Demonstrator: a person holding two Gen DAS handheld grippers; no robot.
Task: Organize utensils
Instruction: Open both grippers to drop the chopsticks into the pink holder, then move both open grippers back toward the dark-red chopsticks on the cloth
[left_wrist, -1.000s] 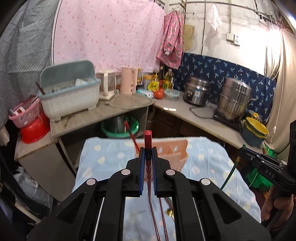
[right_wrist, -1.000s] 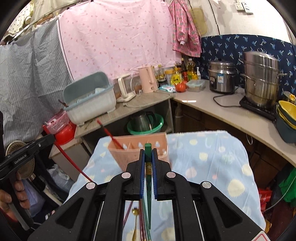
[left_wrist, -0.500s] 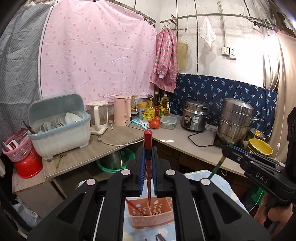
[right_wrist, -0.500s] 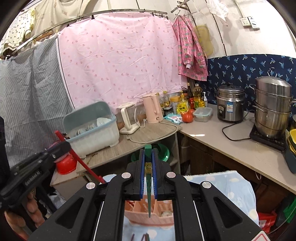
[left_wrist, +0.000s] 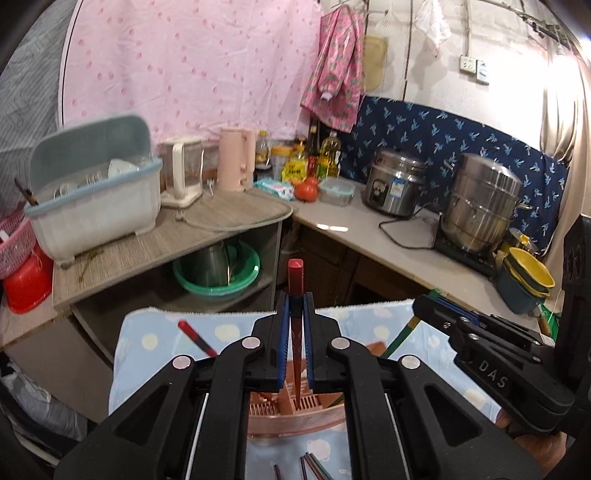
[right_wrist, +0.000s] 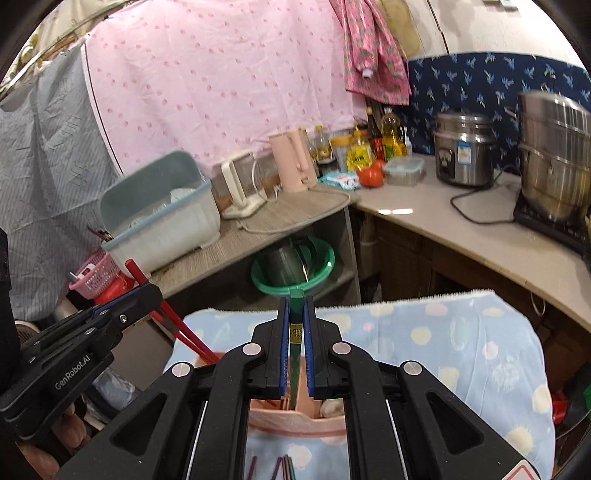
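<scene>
My left gripper is shut on a red chopstick, held upright with its tip down inside the pink utensil holder. My right gripper is shut on a green chopstick, its tip down inside the same holder. Another red chopstick leans out of the holder to the left. The right gripper shows in the left wrist view, the left gripper in the right wrist view. More chopsticks lie on the cloth in front of the holder.
The holder stands on a table with a blue spotted cloth. Behind are a counter with a dish rack, kettles, a rice cooker, a steamer pot, and a green basin on the shelf below.
Both grippers have come down and tilted over the holder. The chopstick tips, above the holder half a second ago, now reach inside it.
</scene>
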